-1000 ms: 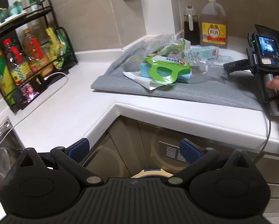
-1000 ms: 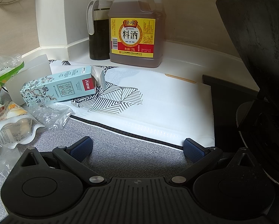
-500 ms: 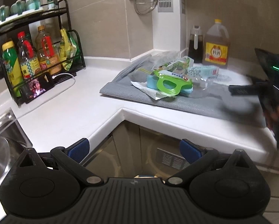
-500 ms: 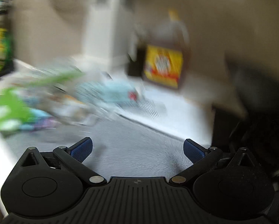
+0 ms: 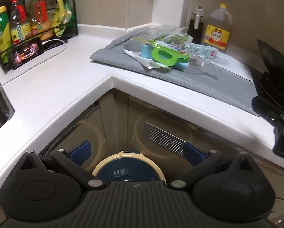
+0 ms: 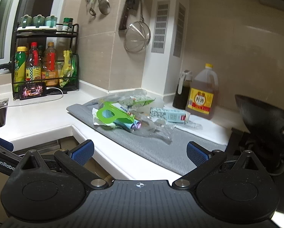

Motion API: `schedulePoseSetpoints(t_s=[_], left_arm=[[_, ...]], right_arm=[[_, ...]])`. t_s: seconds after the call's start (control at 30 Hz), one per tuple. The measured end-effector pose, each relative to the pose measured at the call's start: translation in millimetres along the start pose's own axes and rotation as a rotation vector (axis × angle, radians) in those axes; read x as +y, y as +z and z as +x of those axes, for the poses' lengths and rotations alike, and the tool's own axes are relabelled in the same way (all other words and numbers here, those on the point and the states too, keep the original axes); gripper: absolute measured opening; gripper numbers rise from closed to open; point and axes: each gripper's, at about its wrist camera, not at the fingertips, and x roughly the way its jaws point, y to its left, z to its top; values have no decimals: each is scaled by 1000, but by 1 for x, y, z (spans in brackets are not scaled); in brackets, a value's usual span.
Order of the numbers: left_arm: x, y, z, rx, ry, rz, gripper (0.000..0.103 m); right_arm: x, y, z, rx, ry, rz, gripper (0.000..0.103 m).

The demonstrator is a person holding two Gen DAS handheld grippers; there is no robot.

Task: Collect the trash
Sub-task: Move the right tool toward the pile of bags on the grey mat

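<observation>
Barely started tbh; trash (image 6: 130,112) all sits on the mat (image 6: 161,148); bin (image 5: 127,168) below looks empty; left gripper (image 5: 137,152) and right gripper (image 6: 140,152) both spread wide, holding nothing.

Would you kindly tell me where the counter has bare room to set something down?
Bare white counter lies between the phone and the grey mat. The mat's near strip is bare too; its back is crowded with the trash pile.

I pulled the right hand-held gripper (image 6: 140,149) back off the grey mat (image 6: 157,148), now out past the surface (image 6: 47,119) edge. Left hand-held gripper (image 5: 137,152) dipped; trash bin (image 5: 128,168) now shows below it.
</observation>
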Motion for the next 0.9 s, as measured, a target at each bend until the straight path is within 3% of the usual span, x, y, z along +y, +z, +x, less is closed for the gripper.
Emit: schedulePoseSetpoints(t_s=[0.4,0.9], left_arm=[[-1,3,-13,-67,17,24,103],[-6,1,-5,-54,35,56,103]], right_arm=[[10,4,-1,7,44,7,103],[8,0,9,34,62,26,103]])
